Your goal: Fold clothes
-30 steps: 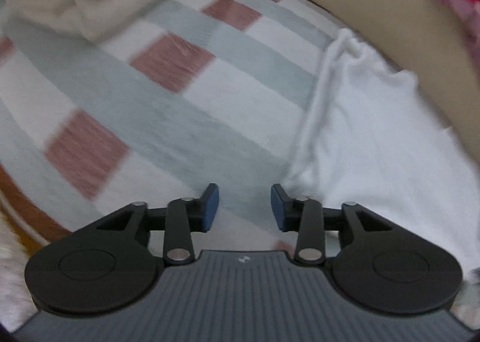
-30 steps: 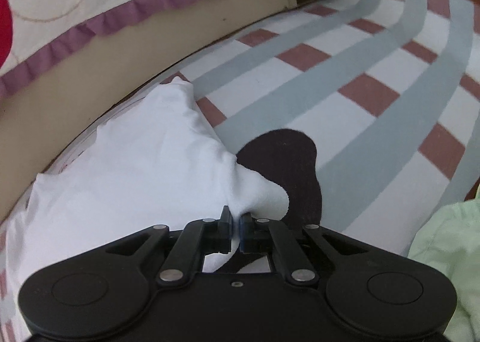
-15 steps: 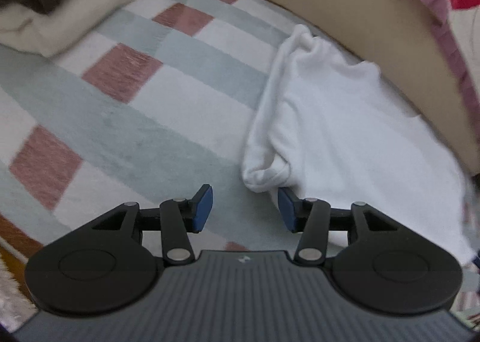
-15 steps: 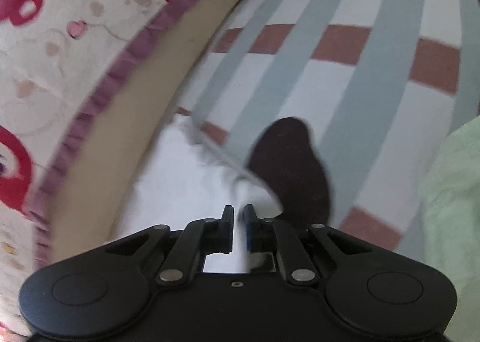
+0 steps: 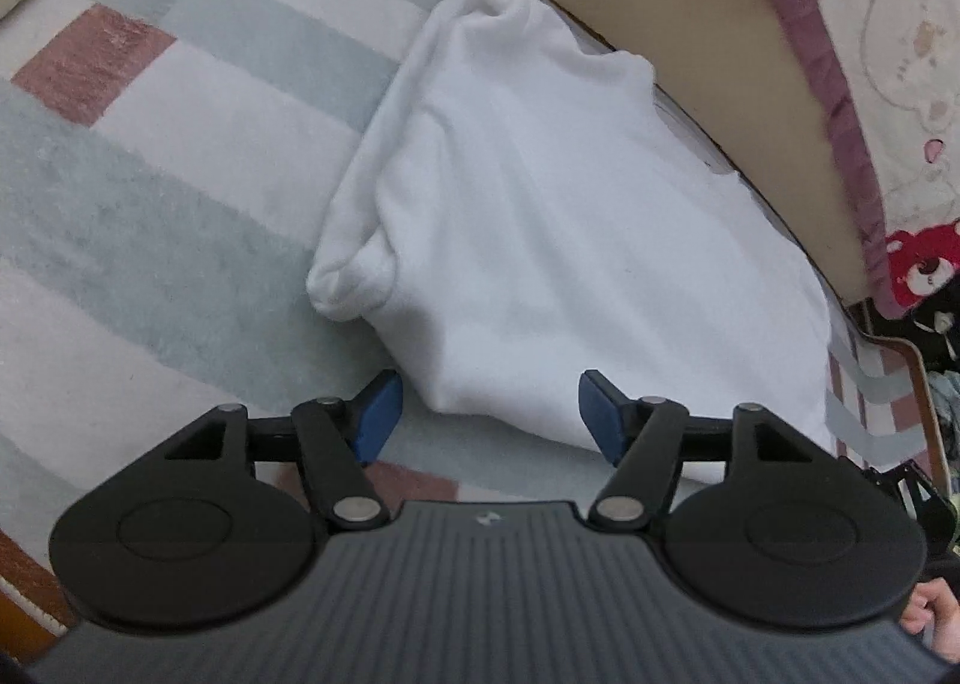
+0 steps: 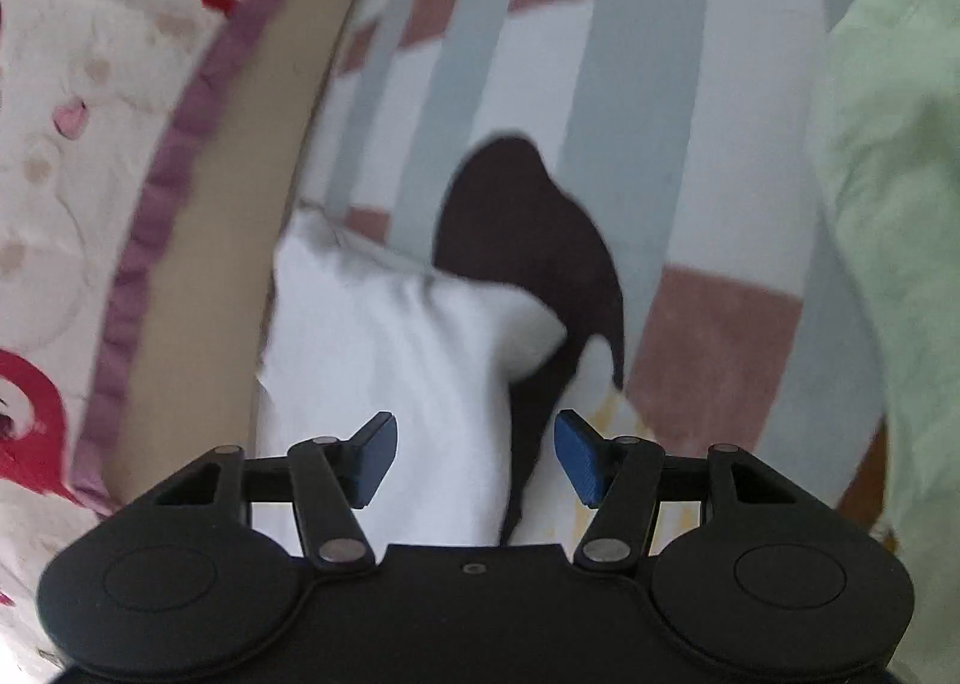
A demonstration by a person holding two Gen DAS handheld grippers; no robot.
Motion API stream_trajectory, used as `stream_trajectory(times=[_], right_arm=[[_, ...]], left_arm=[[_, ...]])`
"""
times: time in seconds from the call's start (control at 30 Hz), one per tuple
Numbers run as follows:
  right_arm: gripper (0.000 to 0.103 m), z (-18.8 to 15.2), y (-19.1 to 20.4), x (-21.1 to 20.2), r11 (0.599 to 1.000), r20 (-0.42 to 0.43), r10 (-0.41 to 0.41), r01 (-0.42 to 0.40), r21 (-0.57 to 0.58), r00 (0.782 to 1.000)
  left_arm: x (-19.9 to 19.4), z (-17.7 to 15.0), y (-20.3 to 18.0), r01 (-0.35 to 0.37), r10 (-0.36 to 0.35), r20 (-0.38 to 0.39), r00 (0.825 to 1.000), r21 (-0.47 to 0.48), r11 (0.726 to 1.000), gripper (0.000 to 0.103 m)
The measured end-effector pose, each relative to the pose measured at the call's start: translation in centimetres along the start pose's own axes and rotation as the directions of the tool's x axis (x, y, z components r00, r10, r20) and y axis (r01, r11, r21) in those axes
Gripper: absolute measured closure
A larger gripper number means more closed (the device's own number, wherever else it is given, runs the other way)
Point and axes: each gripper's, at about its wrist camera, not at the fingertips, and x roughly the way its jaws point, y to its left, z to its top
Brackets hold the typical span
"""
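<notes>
A white garment (image 5: 540, 216) lies folded on the striped blanket (image 5: 150, 192), its near edge between the blue pads of my left gripper (image 5: 489, 423). That gripper's jaws are opening and the pads do not press on the cloth. In the right wrist view the same white garment (image 6: 390, 354) lies below my right gripper (image 6: 474, 456), whose jaws are opening too. The cloth sits between its pads, and neither pad touches it. A dark patch (image 6: 528, 228) on the blanket shows past the garment's corner.
A beige bed edge (image 5: 690, 12) and a quilt with red bears (image 5: 888, 24) run along the garment's far side. A pale green garment (image 6: 888, 204) lies at the right of the right wrist view. A person's fingers (image 5: 936, 612) show at the lower right corner.
The right gripper was shut on the white garment's corner and has now let go, its jaws wide apart. The left gripper has slid toward the garment and opened wider. The right view has rolled.
</notes>
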Motion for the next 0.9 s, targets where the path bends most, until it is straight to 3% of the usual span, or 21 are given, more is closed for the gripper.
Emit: stream_trajectory(times=[0.1, 0.17, 0.23, 0.27, 0.33, 0.4, 0.47, 0.53, 0.63, 0.7, 0.77, 0.8, 0.9], right_arm=[[0.039, -0.5, 2.0, 1.8, 0.991, 0.03, 0.023, -0.019, -0.13, 0.999], [0.039, -0.5, 2.8, 3.0, 0.984, 0.025, 0.04, -0.035, -0.177, 0.999], [0.04, -0.7, 2.6, 3.6, 0.988, 0.051, 0.018, -0.01, -0.157, 0.999], [0.04, -0.6, 2.3, 3.5, 0.991, 0.066, 0.029, -0.021, -0.13, 0.997], [0.04, -0.4, 2.0, 3.1, 0.993, 0.095, 0.043, -0.032, -0.117, 0.995], [0.039, -0.2, 1.9, 2.5, 0.991, 0.123, 0.054, -0.038, -0.128, 0.991], [0.038, 0.1, 1.9, 2.8, 0.989, 0.128, 0.063, -0.045, -0.141, 0.99], [0.037, 0.3, 1.8, 3.6, 0.986, 0.121, 0.075, -0.056, -0.157, 0.99], [0.037, 0.3, 2.3, 4.6, 0.979, 0.131, 0.101, -0.074, -0.192, 0.986], [0.044, 0.2, 3.1, 5.2, 0.963, 0.126, 0.084, -0.048, -0.266, 0.988], [0.085, 0.3, 3.6, 5.6, 0.946, 0.119, 0.045, -0.004, -0.323, 0.992], [0.086, 0.3, 3.8, 5.6, 0.94, 0.119, 0.027, 0.015, -0.341, 0.992], [0.093, 0.2, 4.4, 4.2, 0.931, 0.142, 0.025, 0.029, -0.364, 0.99]], left_arm=[[0.0, 0.4, -0.2, -0.08, 0.079, 0.114, 0.99, 0.004, 0.997, 0.043], [0.4, 0.8, -0.2, -0.098, 0.098, 0.158, 0.983, -0.006, 0.995, 0.051], [0.3, 0.9, -0.1, -0.098, 0.099, 0.197, 0.975, -0.015, 0.995, 0.078], [0.1, 0.9, -0.2, -0.099, 0.1, 0.218, 0.971, -0.015, 0.995, 0.083], [-0.4, 0.9, -0.3, -0.101, 0.101, 0.266, 0.959, -0.012, 0.995, 0.083], [-0.3, 1.0, 0.0, -0.08, 0.084, 0.254, 0.964, -0.024, 0.997, 0.083], [0.3, 1.3, 0.3, -0.069, 0.075, 0.215, 0.974, -0.035, 0.997, 0.077], [1.2, 1.7, 0.5, -0.048, 0.053, 0.177, 0.983, -0.031, 0.998, 0.052], [2.1, 2.2, 0.5, 0.019, -0.009, 0.189, 0.982, -0.053, 0.998, 0.031], [2.8, 2.4, 0.4, 0.039, -0.026, 0.225, 0.974, -0.051, 0.998, 0.032], [3.3, 2.5, -0.5, -0.014, 0.011, 0.227, 0.974, 0.01, 1.0, 0.041], [3.6, 2.6, -1.1, -0.056, 0.043, 0.219, 0.975, 0.054, 0.997, 0.076], [2.7, 2.7, -1.9, -0.091, 0.065, 0.211, 0.975, 0.117, 0.989, 0.087]])
